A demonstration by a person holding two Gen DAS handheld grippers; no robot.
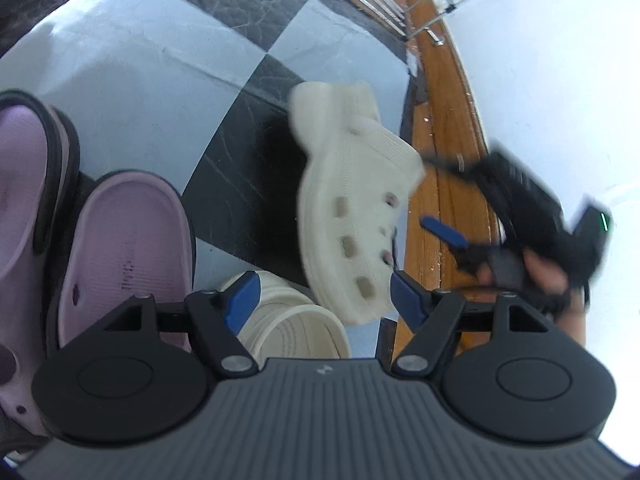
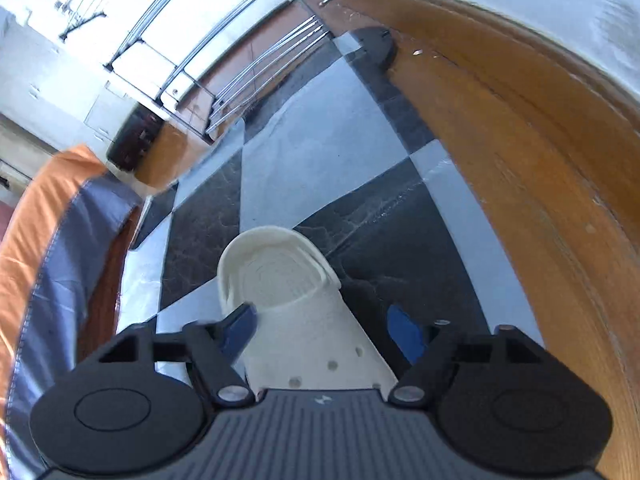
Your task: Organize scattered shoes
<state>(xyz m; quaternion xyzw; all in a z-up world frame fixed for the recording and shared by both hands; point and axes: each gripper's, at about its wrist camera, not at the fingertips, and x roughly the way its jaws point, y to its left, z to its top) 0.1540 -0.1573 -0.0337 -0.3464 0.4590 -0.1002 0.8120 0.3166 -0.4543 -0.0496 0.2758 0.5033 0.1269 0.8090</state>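
White shoe: the white shoe (image 2: 280, 280) sits right between the fingers of the right gripper (image 2: 322, 328). Its toe end with the little holes is close to the gripper. Its heel end points straight away, over the black and white floor (image 2: 320, 168).

Right fingers: they are spread wide, one on each side of the shoe. The left finger touches the shoe's edge. By the right finger I see a bit of dark floor. I cannot tell if they squeeze the shoe.

From the other side: in the left view the white shoe (image 1: 352, 208) is tipped and blurry, with a dark shadow under it. I think it is up off the floor.

Left fingers: the left gripper (image 1: 324, 300) has its fingers spread wide and holds nothing.

Second white shoe: it (image 1: 292, 328) lies on the floor low between the left fingers, just under the tipped shoe.

Purple shoes: they (image 1: 128, 248) lie side by side, just left of the second white shoe.

Nearer hand: the right one, for the tipped shoe.

What matters: its mate lies to its left, so that side is where it fits.
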